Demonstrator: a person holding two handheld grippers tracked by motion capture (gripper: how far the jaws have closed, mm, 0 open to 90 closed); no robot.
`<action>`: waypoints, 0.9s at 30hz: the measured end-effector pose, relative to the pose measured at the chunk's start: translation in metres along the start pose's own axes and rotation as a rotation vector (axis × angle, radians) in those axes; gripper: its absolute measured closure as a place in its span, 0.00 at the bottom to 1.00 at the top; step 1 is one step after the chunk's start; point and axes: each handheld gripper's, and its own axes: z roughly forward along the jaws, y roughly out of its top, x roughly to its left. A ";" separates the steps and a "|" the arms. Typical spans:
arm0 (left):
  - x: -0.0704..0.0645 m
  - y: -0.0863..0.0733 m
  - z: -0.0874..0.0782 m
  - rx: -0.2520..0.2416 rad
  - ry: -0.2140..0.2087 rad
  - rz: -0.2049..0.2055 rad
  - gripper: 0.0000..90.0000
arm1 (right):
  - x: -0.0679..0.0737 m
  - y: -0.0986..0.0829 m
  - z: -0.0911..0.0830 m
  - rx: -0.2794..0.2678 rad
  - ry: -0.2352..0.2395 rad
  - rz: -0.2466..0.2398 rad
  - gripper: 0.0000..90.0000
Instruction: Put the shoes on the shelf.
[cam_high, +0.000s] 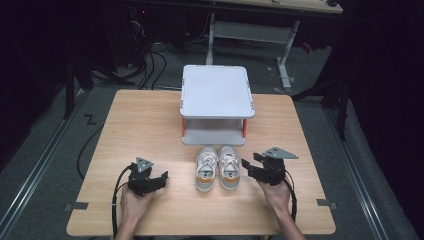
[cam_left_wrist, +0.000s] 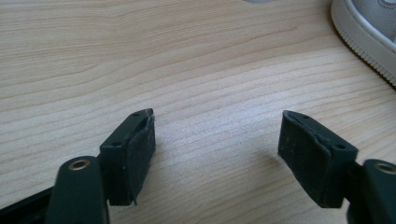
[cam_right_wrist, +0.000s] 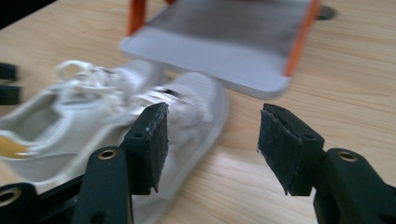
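A pair of white sneakers with yellow heel patches stands side by side on the wooden table, the left shoe (cam_high: 206, 168) and the right shoe (cam_high: 230, 166), toes toward a small white two-tier rack (cam_high: 216, 91) with orange posts. My right gripper (cam_high: 250, 169) is open just right of the right shoe (cam_right_wrist: 187, 112), nothing between its fingers. My left gripper (cam_high: 161, 180) is open left of the pair, resting low over bare wood. In the left gripper view (cam_left_wrist: 217, 140) a white shoe sole (cam_left_wrist: 364, 37) shows at the top right corner.
The rack's lower shelf (cam_right_wrist: 224, 32) lies just behind the shoes. Bare table (cam_high: 140, 125) stretches left and right of the rack. Cables trail from both grippers toward the table's near edge. Beyond the table are a dark floor, cables and desk legs.
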 end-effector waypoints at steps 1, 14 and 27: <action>0.001 0.001 -0.001 0.010 -0.014 -0.017 0.33 | -0.011 -0.005 -0.001 0.015 -0.052 0.015 0.49; -0.030 0.020 -0.020 -0.043 -0.102 0.028 0.38 | -0.075 -0.033 0.006 0.088 -0.282 0.071 0.53; -0.087 0.045 -0.033 -0.014 -0.248 0.070 0.37 | -0.089 -0.044 0.015 0.131 -0.327 0.096 0.50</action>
